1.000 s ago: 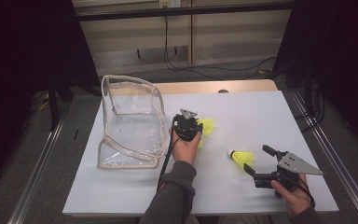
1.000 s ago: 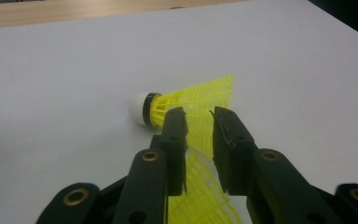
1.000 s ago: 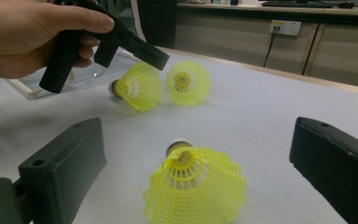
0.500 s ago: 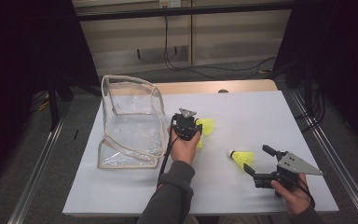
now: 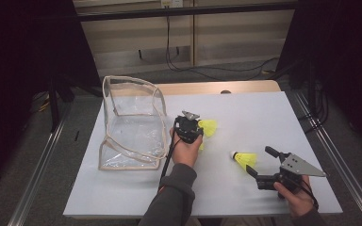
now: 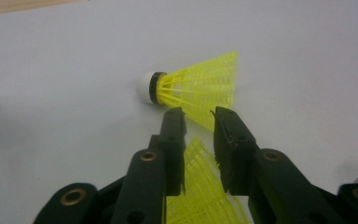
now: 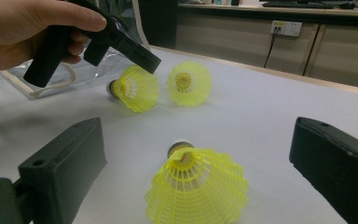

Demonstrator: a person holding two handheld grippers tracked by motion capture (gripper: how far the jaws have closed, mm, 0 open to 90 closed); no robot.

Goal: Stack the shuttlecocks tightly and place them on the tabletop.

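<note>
My left gripper [image 5: 194, 136] [image 6: 198, 112] points down at the middle of the white table. Its jaws have just been closing and now pinch the yellow mesh skirt of a shuttlecock [image 6: 200, 186] [image 7: 135, 88] [image 5: 201, 145] that rests on the table. A second yellow shuttlecock [image 6: 191, 88] [image 5: 209, 127] [image 7: 189, 84] lies free just beyond it, its white cork showing. Near the front right, my right gripper [image 5: 258, 161] [image 7: 198, 123] stands wide open. A third shuttlecock [image 7: 198, 186] [image 5: 244, 159] lies between its jaws, touching neither.
A clear plastic zip bag [image 5: 132, 122] [image 7: 51, 79] stands open at the table's left. The white tabletop [image 5: 264, 113] ends at a wooden strip at the back. Metal rails run along both sides of the table.
</note>
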